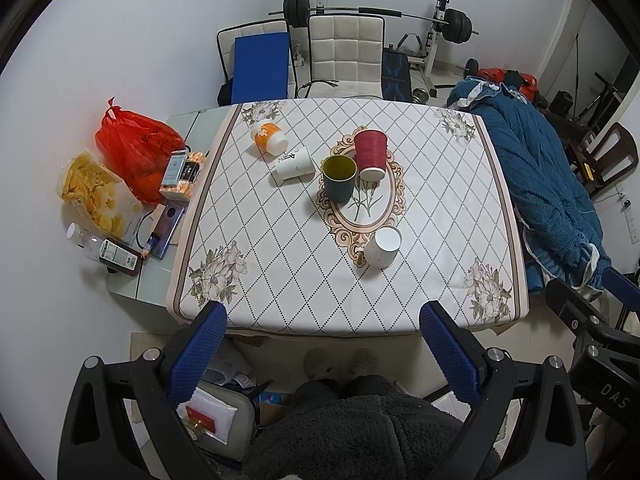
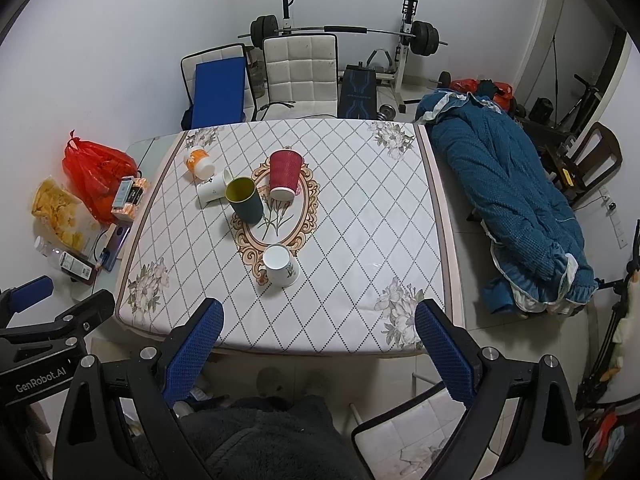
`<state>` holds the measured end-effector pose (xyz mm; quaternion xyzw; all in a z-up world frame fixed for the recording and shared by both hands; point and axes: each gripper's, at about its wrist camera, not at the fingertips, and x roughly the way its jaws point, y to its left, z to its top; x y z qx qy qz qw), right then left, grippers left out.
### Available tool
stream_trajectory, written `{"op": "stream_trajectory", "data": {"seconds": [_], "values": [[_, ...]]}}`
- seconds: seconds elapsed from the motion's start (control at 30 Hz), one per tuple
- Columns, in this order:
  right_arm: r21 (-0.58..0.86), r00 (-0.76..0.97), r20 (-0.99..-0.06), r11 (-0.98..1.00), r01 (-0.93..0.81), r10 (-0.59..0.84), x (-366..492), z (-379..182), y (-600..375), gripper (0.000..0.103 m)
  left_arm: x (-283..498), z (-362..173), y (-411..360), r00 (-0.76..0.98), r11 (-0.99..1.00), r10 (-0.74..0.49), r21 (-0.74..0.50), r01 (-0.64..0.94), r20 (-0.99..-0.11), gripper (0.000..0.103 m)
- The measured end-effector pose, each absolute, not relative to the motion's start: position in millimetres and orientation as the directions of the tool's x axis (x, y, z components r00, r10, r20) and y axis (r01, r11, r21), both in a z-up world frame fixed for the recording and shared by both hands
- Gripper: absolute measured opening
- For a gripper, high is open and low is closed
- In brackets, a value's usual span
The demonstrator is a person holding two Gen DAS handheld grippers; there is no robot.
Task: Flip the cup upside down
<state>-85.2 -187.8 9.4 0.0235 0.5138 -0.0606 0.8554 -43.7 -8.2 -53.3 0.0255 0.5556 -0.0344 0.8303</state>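
My left gripper [image 1: 322, 332] hangs over the near edge of the bench [image 1: 280, 280], jaws wide apart, nothing between them; my right gripper [image 2: 318, 330] same, spread wide and empty at the near edge. Five cups on the patterned cloth. Dark green cup [image 1: 339, 179] with yellow inside stands upright, mouth up, on the left rim of the oval medallion print. Red ribbed paper cup [image 1: 370, 155] just beside it on the far right, upside down, tilted a bit; touching or not, cannot tell. White paper cup [image 1: 383, 246] with a floral print sits inverted at the near end of the medallion, well apart from the others. Another white cup [image 1: 293, 167] lies on its side left of the green one, and an orange-and-white cup [image 1: 269, 137] lies on its side further back left, just beside it. Left strip of bench off the cloth: red plastic bag [image 1: 134, 148], bag of chips [image 1: 94, 194], bottle [image 1: 104, 252]. Blue quilt [image 1: 548, 184] off the right side.
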Motion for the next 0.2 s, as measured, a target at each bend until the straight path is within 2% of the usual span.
{"op": "stream_trajectory", "data": {"seconds": [0.2], "values": [[-0.016,0.461,-0.885,0.993,0.118,-0.069,-86.1,8.2,-190.2,0.099,-44.1,-51.5,-6.5,0.376,0.996,-0.026,0.008,0.09,-0.926,0.099]]}}
